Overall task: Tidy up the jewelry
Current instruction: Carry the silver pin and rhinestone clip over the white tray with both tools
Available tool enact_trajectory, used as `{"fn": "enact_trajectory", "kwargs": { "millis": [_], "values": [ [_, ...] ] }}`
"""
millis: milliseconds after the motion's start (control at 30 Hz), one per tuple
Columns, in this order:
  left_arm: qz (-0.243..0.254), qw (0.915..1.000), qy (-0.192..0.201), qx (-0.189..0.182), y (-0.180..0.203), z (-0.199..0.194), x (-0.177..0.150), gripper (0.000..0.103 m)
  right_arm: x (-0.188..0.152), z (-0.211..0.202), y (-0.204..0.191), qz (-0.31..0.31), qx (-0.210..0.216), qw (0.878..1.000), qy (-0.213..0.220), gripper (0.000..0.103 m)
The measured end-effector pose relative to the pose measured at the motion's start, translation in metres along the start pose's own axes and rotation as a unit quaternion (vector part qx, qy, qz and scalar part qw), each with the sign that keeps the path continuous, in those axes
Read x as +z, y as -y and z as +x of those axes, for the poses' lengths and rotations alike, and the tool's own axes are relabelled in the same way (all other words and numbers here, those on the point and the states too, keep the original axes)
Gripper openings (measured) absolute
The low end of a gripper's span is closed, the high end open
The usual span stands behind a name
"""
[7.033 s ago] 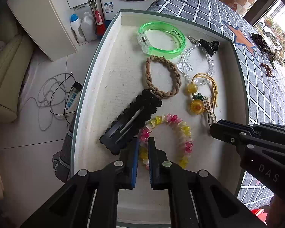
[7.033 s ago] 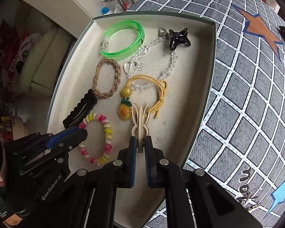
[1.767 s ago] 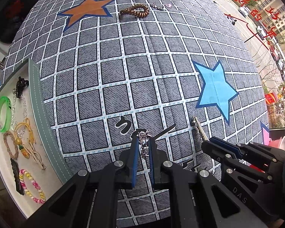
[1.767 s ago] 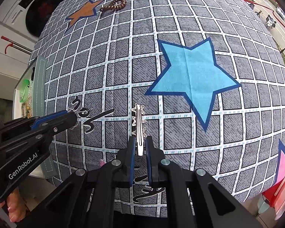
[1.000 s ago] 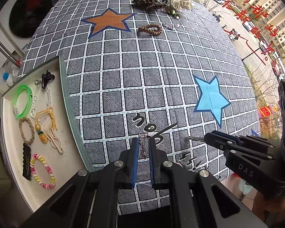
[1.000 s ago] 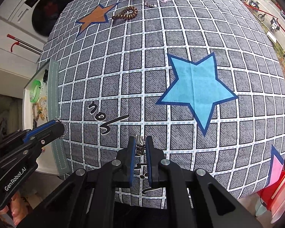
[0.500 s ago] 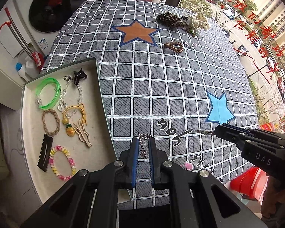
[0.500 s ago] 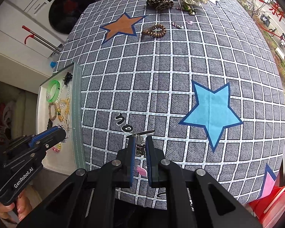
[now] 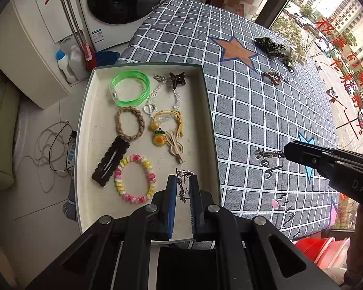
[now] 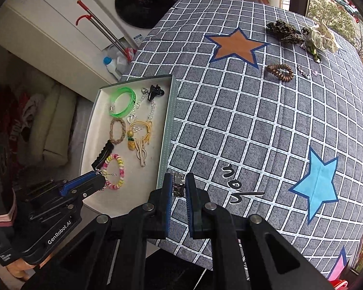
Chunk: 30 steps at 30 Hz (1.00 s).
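My left gripper (image 9: 183, 181) is shut on a thin silver chain (image 9: 183, 185) and holds it above the near right part of the cream tray (image 9: 89, 130). My right gripper (image 10: 177, 181) is shut on a silver metal hair clip (image 10: 177, 185), raised over the grey checked cloth just right of the tray's edge (image 10: 168, 130). The clip also shows in the left wrist view (image 9: 268, 154). In the tray lie a green bangle (image 9: 129, 89), a braided tan tie (image 9: 130, 127), a black clip (image 9: 110, 161), a pink-yellow bead bracelet (image 9: 134, 178) and a beige clip (image 9: 174, 146).
On the far cloth lie a brown coil hair tie (image 10: 279, 72), a dark leopard scrunchie (image 10: 285, 33) and a cream bow (image 10: 323, 38). A washing machine (image 9: 123, 4) and bottles (image 9: 67, 62) stand beyond the table's left end. Red tubs (image 9: 326, 246) sit below the table's near edge.
Both grippers picked their pieces off the cloth and carried them left toward the tray. The left gripper with the chain is now over the tray; the right with the clip is beside it.
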State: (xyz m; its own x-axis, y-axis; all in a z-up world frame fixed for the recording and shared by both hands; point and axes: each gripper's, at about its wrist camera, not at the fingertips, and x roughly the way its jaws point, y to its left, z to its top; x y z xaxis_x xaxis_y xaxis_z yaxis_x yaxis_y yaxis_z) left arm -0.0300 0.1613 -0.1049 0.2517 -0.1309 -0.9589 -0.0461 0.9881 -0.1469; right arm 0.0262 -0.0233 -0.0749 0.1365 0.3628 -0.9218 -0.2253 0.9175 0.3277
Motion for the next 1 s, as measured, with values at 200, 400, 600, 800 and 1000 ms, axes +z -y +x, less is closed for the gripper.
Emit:
{"fn": "enact_trajectory", "kwargs": {
  "millis": [200, 400, 600, 800, 1000],
  "values": [
    [-0.043, 0.9989, -0.006, 0.020, -0.042, 0.001, -0.019, 0.017, 0.000, 0.019, -0.039, -0.042, 0.018, 0.999, -0.019, 0.011],
    [-0.069, 0.9971, -0.018, 0.027, -0.063, 0.011, -0.035, 0.017, -0.008, 0.040, -0.066, -0.078, 0.029, 0.995, -0.046, 0.011],
    [-0.073, 0.9963, -0.035, 0.028, -0.069, 0.030, -0.043, 0.017, -0.020, 0.059, -0.083, -0.099, 0.037, 0.991, -0.078, 0.011],
    [-0.068, 0.9959, -0.045, 0.039, -0.071, 0.052, -0.044, 0.017, -0.030, 0.088, -0.086, -0.101, 0.035, 0.988, -0.114, 0.011],
    [-0.067, 0.9956, -0.044, 0.049, -0.074, 0.064, -0.042, 0.017, -0.026, 0.109, -0.081, -0.100, 0.021, 0.988, -0.120, 0.011]
  ]
}}
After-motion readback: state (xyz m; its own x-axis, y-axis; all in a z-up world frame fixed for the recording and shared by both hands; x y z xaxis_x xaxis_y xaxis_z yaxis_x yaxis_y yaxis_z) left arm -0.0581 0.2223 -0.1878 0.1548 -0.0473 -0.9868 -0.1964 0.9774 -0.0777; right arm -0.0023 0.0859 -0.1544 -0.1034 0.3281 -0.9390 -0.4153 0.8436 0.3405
